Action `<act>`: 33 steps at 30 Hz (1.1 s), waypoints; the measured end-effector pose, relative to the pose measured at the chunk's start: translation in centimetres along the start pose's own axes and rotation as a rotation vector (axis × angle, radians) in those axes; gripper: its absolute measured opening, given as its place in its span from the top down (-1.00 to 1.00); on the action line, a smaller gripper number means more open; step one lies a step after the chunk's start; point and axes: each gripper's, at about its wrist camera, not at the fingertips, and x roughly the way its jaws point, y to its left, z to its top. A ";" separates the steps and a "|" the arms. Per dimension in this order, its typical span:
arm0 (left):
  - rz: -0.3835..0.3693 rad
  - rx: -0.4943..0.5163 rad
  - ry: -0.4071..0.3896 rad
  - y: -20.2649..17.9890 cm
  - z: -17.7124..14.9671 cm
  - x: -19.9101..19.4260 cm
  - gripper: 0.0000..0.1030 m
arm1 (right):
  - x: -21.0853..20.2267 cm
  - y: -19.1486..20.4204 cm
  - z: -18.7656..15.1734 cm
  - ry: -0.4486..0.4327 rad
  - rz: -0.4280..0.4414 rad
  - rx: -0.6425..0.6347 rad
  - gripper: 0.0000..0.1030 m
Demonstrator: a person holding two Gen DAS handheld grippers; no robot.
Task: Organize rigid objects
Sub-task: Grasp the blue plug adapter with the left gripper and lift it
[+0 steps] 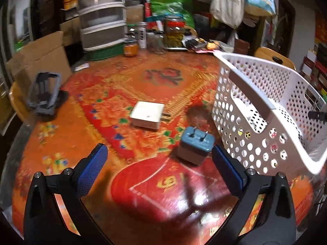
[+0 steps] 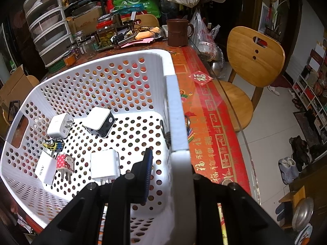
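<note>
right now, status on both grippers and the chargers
Left gripper open, short of blue charger. Right gripper shut on basket rim. White charger on table. Nothing blocking.

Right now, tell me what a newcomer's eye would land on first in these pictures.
First the white perforated basket, gripped at its wall by the right gripper, with several small chargers lying inside, including a pink cat-face charger. Next, on the red patterned tablecloth, a blue-topped charger stands prongs-up just ahead of the open left gripper, with a flat white charger beyond it.

white perforated basket (image 2: 130, 65), blue-topped charger (image 1: 195, 143)
</note>
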 end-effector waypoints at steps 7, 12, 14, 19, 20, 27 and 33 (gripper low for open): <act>-0.010 0.034 0.051 -1.0 1.1 4.4 -0.91 | 0.0 0.0 -0.1 0.002 -0.003 -0.001 0.64; 0.024 0.062 0.046 -1.7 1.4 5.1 -0.82 | 0.0 0.0 -0.1 0.002 -0.003 -0.001 0.64; 0.022 0.059 0.053 -1.8 1.4 5.1 -0.59 | 0.0 0.0 -0.1 0.002 -0.002 -0.001 0.64; 0.046 0.061 0.074 -1.7 1.3 5.4 0.21 | 0.0 0.0 -0.1 0.004 -0.003 -0.002 0.64; 0.062 0.062 0.075 -1.5 1.3 5.4 0.22 | 0.1 0.0 -0.1 0.004 -0.003 -0.003 0.64; 0.221 0.070 -0.005 0.1 1.8 2.3 0.22 | -0.1 -0.1 0.1 0.002 -0.004 -0.004 0.64; 0.352 0.100 -0.072 0.6 3.1 -1.2 0.22 | -0.1 -0.1 0.1 0.001 -0.002 -0.006 0.64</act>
